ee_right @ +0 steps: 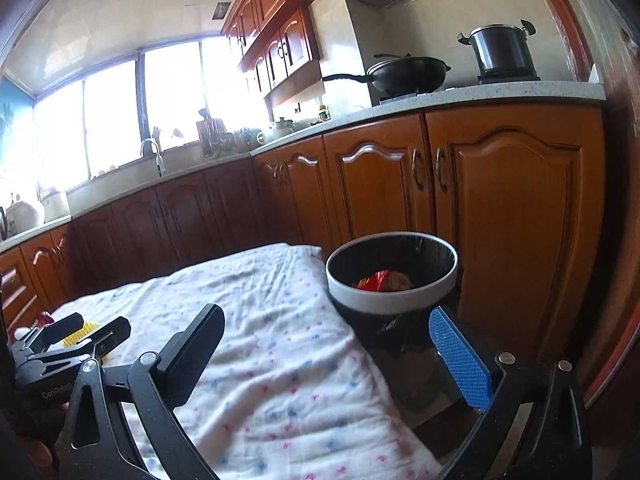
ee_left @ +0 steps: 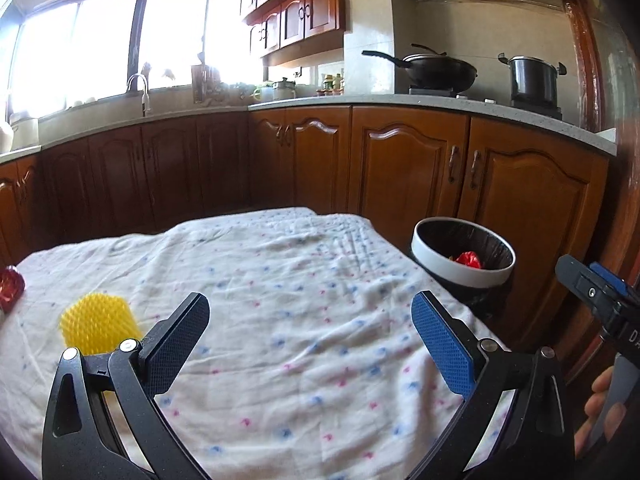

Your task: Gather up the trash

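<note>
Left gripper [ee_left: 310, 322]: jaws spread wide, nothing between them, held above the cloth-covered table [ee_left: 280, 280]. The cloth is white with small blue and pink marks and lies wrinkled under both tools.

To the left of the left gripper, just beside its black finger, a yellow spiky pad [ee_left: 98, 326] rests on the cloth. Farther left, at the cloth's edge, a red crumpled wrapper [ee_left: 10, 288] lies on the table, only partly in frame.

Ahead and to the right of the left gripper, off the table's far right corner, stands the trash bin [ee_left: 462, 264]: white rim, black liner. Red crumpled trash [ee_left: 469, 259] sits inside it, with a smaller yellowish scrap beside it.

Right gripper [ee_right: 326, 330]: jaws likewise wide apart and empty. It hangs over the right edge of the table, black finger above the cloth, blue finger past the edge and just below the bin in the picture. The bin is directly ahead of it and close; from this wrist the red trash and a pale item next to it are visible in the liner.

In the left wrist view the right gripper shows at the far right, with the person's fingers [ee_left: 600, 408] below it. In the right wrist view the left gripper appears low at the left, over the yellow pad.

Background: wooden cabinets [ee_left: 400, 168], countertop, a wok [ee_left: 436, 68] and a pot [ee_left: 532, 80] on the stove, a faucet [ee_left: 140, 88] below the window
</note>
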A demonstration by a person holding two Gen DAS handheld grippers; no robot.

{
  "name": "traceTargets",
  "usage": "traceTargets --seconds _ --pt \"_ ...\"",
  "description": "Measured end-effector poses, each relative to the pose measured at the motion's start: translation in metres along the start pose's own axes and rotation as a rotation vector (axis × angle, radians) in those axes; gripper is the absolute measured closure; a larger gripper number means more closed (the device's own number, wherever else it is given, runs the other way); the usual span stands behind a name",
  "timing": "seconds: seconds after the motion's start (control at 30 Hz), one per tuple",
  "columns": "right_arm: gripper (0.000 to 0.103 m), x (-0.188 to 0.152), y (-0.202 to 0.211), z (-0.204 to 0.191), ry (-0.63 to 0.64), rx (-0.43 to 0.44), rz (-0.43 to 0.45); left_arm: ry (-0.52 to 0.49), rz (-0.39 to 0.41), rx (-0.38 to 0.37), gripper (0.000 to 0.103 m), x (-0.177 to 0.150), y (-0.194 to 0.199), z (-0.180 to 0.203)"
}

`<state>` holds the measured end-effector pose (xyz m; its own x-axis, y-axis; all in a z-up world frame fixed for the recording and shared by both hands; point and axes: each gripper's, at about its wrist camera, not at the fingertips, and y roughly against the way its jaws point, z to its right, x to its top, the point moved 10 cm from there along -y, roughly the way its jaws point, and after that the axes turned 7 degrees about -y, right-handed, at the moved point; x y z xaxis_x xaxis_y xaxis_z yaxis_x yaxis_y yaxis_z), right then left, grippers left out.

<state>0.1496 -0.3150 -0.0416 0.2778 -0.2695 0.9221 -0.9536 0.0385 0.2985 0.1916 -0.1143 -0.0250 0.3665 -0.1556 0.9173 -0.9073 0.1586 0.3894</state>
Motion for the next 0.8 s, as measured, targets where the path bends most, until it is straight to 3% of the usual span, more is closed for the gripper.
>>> traceTargets --seconds 0.2,0.8 --pt "0.0 -0.011 0.001 -0.01 0.052 -0.02 0.009 0.014 -0.02 0.012 0.0 -0.017 -0.004 -0.006" --pt "0.0 -0.017 0.01 -0.009 0.04 -0.021 0.028 0.008 -0.003 0.046 0.0 -0.031 0.011 -0.014"
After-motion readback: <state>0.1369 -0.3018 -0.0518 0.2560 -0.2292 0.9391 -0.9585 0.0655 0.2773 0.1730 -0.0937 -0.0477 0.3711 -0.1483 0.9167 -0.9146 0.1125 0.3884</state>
